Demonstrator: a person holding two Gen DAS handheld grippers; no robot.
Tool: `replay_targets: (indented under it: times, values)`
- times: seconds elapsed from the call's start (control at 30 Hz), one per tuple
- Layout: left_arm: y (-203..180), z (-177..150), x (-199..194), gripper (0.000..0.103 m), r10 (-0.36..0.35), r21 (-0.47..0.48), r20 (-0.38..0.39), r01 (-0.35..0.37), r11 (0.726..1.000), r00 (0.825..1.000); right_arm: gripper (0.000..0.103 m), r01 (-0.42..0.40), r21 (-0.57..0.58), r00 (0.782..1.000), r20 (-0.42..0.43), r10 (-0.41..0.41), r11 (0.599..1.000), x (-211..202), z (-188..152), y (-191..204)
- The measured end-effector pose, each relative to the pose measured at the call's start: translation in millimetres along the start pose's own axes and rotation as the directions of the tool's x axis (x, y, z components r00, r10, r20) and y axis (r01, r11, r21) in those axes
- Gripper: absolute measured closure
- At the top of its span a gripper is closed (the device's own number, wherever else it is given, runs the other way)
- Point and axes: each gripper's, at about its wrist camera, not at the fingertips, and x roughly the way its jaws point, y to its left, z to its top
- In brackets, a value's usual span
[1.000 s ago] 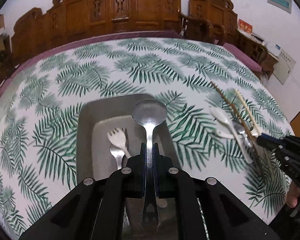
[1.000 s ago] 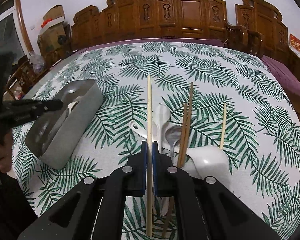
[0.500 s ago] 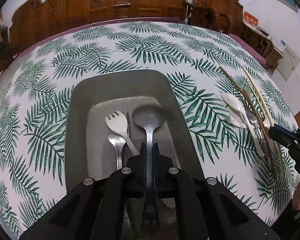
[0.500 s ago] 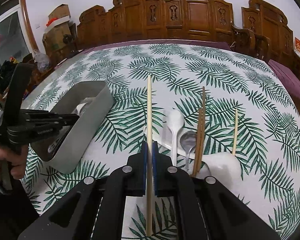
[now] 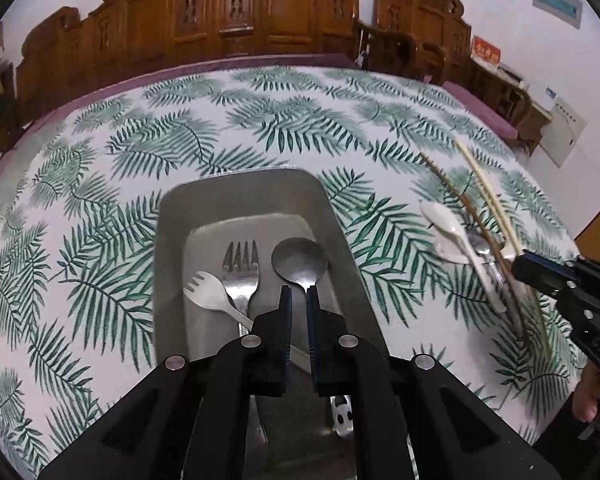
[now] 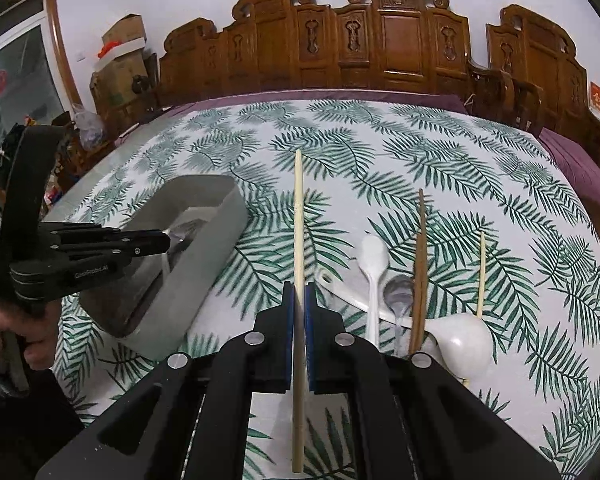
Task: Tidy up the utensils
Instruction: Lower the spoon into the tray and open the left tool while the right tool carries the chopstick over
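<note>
A hand (image 6: 36, 344) at the far left holds the left claw (image 5: 298, 300) over a grey tray (image 5: 244, 184). The tray sits on the counter (image 6: 380, 140), which has a cloth with green leaves on it. The left claw's two sides are a little apart, and nothing seems to be between them. The view there is dark, so it is hard to be sure.

Three things lie flat in the tray. From the left they are a white fork (image 5: 204, 290), a metal fork (image 5: 241, 276) and a metal spoon (image 5: 300, 260). The spoon's handle runs back under the claw.

Next comes the right claw (image 6: 299, 296). It is clamped on a long pale chopstick (image 6: 298, 220), which points straight ahead and sticks out at both ends.

To the right, a small pile lies on the counter, well apart from the tray. It has a white spoon (image 6: 374, 260), a small metal spoon (image 6: 398, 292) and a pair of brown chopsticks (image 6: 421, 260). Then come a thin pale chopstick (image 6: 481, 272) and a big white soup spoon (image 6: 466, 340). The brown chopsticks lie across the soup spoon's handle.
</note>
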Motion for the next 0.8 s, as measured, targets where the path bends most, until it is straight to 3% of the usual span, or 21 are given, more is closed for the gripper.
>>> replay_targets:
  times: [0.07,0.33,0.8]
  values:
    - [3.4,0.5,-11.0,0.089,-0.005,-0.003,0.026,0.005,1.0,1.0,0.097,-0.014,-0.008,1.0,0.001,0.014,1.0,-1.8,5.2,9.4]
    - [31.0,7.0,-43.1,0.082,-0.03,-0.051,0.108,0.035,0.998,0.994,0.097,-0.093,-0.014,0.996,0.003,0.094,0.996,6.4,26.6,51.4]
    - [72.5,9.9,-69.4,0.082,0.003,-0.108,0.168,0.016,0.994,0.986,0.097,-0.189,0.052,0.98,-0.051,0.191,0.981,56.1,50.4,105.0]
